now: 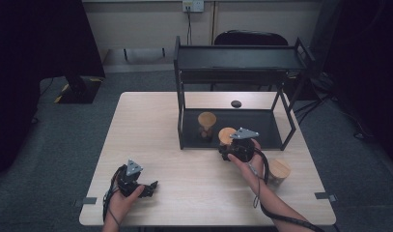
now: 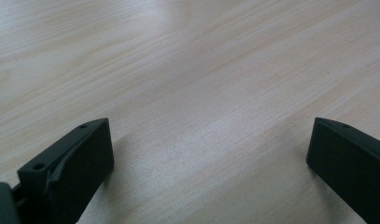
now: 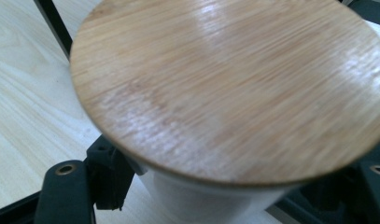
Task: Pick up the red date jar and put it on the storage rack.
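Wooden lid (image 3: 229, 88) closest to us in the right gripper view, capping a white jar (image 3: 201, 198) clamped between the right gripper's (image 1: 231, 151) fingers (image 3: 68, 191). We see the jar held at the front edge of the rack's (image 1: 237, 58) lower shelf, where another jar (image 1: 206, 124) stands already; a third (image 1: 279, 171) waits on the table (image 1: 150, 125). We judge the shelving step is in hand. Whether the base has touched down, we cannot tell. Next: carry it inward clear of the frame bar, settle it level, then release. Left gripper (image 1: 145, 189) rests near the table edge, fingers (image 2: 80, 163) wide apart, gripping nothing.
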Tool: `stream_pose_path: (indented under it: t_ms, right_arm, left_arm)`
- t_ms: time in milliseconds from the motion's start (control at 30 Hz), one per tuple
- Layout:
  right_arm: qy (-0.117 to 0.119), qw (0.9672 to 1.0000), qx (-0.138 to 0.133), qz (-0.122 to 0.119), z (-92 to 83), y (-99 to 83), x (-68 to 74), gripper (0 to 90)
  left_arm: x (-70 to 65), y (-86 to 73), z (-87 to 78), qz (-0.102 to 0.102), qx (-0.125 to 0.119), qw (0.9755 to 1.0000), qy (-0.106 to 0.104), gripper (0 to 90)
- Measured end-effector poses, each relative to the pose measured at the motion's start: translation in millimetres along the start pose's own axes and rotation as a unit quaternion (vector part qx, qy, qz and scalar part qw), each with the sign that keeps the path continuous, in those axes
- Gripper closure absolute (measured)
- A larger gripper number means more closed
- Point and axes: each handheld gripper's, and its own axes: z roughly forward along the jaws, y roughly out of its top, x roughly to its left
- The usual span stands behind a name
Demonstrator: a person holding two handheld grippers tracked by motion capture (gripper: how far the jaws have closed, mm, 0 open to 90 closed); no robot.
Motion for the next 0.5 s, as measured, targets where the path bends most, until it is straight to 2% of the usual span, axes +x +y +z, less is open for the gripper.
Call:
stream_pose_path:
  t_ms: [500]
  right_arm:
    - [-0.012, 0.9999, -0.003, 0.012, 11.2, 6.7, -7.1, 25.3]
  left_arm:
    - [0.0, 0.0, 0.0, 0.0, 0.0, 1.0, 0.0, 0.2]
